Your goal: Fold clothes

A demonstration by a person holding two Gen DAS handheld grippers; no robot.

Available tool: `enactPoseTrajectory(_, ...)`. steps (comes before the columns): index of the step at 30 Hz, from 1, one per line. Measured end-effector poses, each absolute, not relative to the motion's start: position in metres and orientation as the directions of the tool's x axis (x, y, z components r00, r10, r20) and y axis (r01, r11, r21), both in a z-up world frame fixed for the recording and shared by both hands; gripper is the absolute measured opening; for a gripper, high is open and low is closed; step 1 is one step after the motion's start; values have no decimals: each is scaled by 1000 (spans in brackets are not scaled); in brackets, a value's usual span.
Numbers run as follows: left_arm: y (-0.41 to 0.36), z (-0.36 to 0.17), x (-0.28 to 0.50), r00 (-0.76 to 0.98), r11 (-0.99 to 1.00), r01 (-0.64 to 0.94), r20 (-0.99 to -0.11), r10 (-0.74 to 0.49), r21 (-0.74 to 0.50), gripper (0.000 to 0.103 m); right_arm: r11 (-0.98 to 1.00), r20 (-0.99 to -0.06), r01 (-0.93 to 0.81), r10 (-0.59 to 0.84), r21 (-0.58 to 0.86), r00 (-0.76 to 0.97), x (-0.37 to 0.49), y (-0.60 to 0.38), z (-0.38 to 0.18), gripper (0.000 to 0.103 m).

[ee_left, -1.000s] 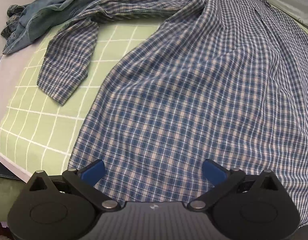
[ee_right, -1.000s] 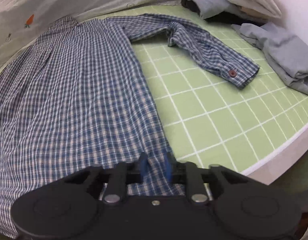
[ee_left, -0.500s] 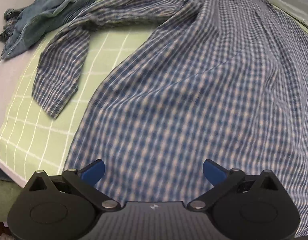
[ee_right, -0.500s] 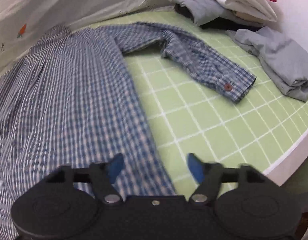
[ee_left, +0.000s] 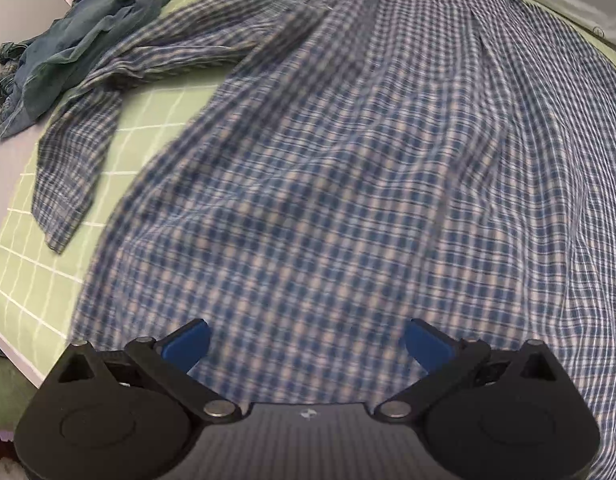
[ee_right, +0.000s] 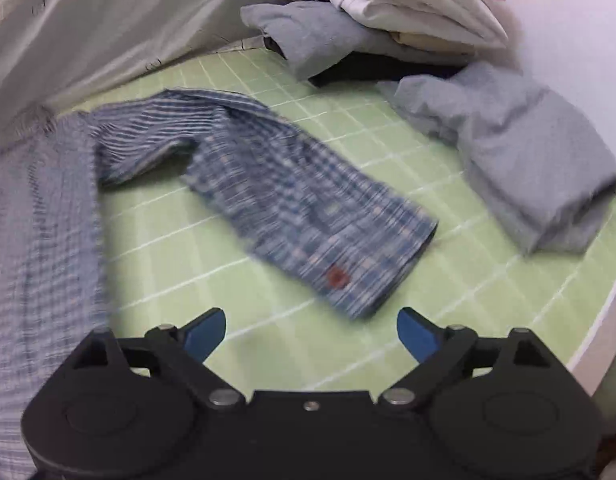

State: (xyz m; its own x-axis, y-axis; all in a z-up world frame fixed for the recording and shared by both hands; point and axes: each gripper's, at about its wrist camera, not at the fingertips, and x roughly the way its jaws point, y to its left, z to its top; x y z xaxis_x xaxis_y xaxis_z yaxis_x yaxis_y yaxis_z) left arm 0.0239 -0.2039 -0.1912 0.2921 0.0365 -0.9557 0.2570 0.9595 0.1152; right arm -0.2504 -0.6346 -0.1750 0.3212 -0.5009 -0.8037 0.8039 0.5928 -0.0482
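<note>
Here the blue and white checked cotton shirt (ee_left: 347, 184) lies spread flat on the green mat with white grid lines (ee_right: 268, 332). The left gripper (ee_left: 307, 340) hangs over the shirt's body, fingers wide apart, holding nothing. The right gripper (ee_right: 311, 330) is spread wide too, near the sleeve cuff (ee_right: 359, 268) with a red button (ee_right: 337, 277).

Our left tool (ee_left: 306, 342) is matte black: two round housings at 7 and 5 o'clock, a ribbed grey centre plate bearing a small white mark, silver pivot screws, and blue pads (ee_left: 186, 342) on angled black links. Our right tool (ee_right: 311, 334) matches it, with a smooth black centre and one small middle screw.
</note>
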Motion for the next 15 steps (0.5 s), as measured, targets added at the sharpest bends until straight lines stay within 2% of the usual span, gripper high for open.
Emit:
enactPoseTrajectory(5,-232,-190,23,309,948,288,-950,43,136,103,597,-767,782,-583,-180,269,-248,-671,-181,91)
enactPoseTrajectory(10,-252,-187,30,320,925,333,-945,72,183,103,439,-712,859,-689,-264,133,-257,-720,-186,85)
enactPoseTrajectory(15,-256,-181,26,315,912,355,-945,90,205,103,398,-709,896,-689,-196,151,-274,-728,-174,85)
